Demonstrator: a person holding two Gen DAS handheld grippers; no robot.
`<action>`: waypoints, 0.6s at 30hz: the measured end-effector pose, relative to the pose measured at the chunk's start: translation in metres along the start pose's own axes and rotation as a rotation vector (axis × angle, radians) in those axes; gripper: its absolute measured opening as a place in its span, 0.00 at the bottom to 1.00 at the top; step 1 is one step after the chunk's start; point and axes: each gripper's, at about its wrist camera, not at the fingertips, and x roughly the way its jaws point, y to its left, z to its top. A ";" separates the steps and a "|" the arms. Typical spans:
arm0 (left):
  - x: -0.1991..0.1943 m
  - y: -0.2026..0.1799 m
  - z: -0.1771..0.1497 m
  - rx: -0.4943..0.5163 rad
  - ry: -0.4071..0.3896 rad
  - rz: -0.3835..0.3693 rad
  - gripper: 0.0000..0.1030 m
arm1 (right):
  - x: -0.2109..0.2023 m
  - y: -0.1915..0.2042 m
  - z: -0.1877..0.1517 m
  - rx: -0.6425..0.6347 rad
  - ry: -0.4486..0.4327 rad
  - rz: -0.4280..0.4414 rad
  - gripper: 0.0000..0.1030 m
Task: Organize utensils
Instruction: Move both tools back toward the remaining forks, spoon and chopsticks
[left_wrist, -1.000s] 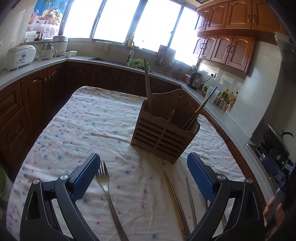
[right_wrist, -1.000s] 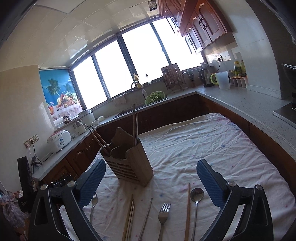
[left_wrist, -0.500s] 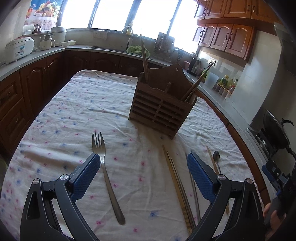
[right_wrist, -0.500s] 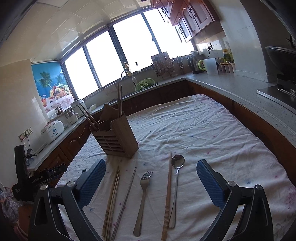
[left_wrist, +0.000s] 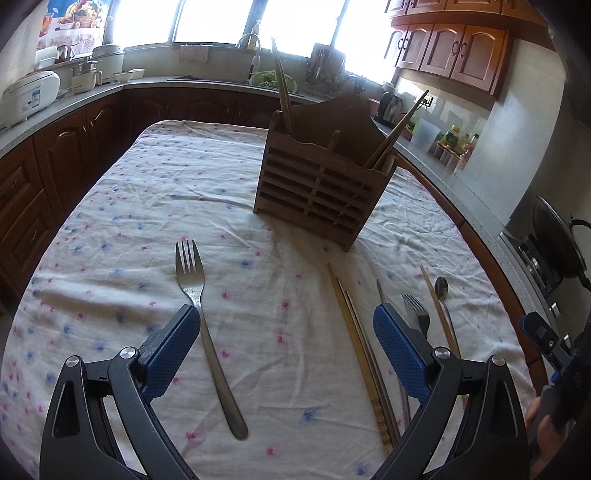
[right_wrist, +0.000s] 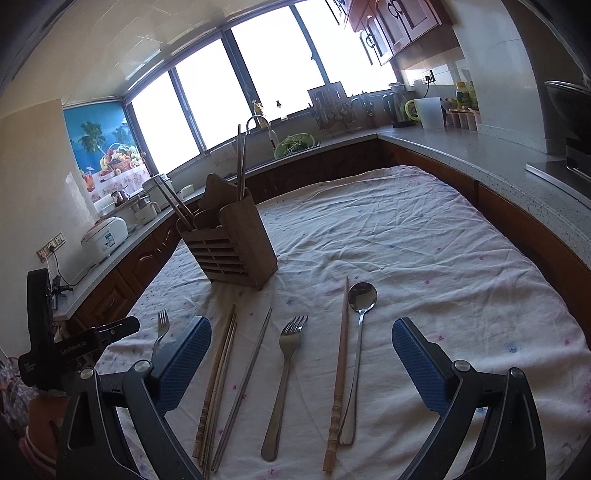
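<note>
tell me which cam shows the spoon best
The right wrist view: the spoon lies whole on the cloth between the open fingers, bowl to handle. The left wrist view shows only its bowl and some handle at the right, small, behind the gripper finger.

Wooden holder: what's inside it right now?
The wooden holder has chopsticks standing in its left compartment and leaning from its right. Its slatted walls hide the lower contents.

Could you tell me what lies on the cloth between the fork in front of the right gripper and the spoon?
In the right wrist view, a single wooden chopstick lies between the fork and the spoon, close beside the spoon's handle.
</note>
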 end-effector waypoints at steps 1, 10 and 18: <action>0.002 -0.001 0.001 0.003 0.006 0.000 0.94 | 0.001 0.001 0.000 -0.001 0.004 0.002 0.96; 0.031 -0.012 0.009 0.049 0.083 -0.032 0.85 | 0.020 0.005 0.001 -0.006 0.058 0.010 0.90; 0.073 -0.037 0.007 0.144 0.194 -0.023 0.77 | 0.038 -0.001 -0.002 0.025 0.104 -0.005 0.83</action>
